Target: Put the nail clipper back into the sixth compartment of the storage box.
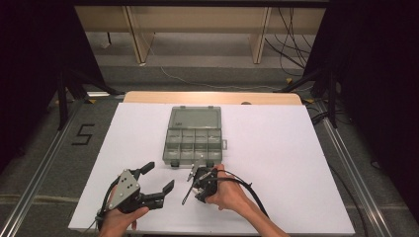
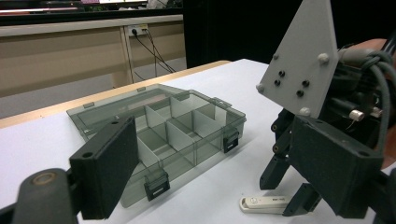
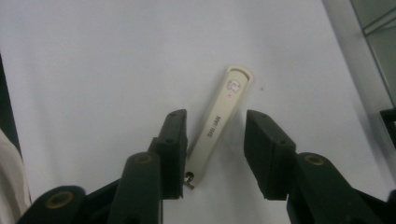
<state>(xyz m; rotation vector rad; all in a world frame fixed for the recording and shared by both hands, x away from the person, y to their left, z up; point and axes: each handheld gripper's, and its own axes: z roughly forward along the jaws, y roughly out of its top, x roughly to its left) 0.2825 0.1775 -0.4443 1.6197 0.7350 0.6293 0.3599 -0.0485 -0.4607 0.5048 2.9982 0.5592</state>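
A slim cream nail clipper lies flat on the white table sheet, just in front of an open grey-clear compartment box. My right gripper points down over it, one jaw on each side of the clipper. Its left pad is close against the clipper and a gap shows at the right pad, so it is open. In the left gripper view the clipper lies between the right gripper's fingertips. My left gripper hovers to the left of the right hand, open wide and holding nothing.
The box has several compartments and its lid is folded back toward the far side. Latches stick out on its near wall. A wooden table edge runs behind the white sheet. Cables trail from both grippers toward the near edge.
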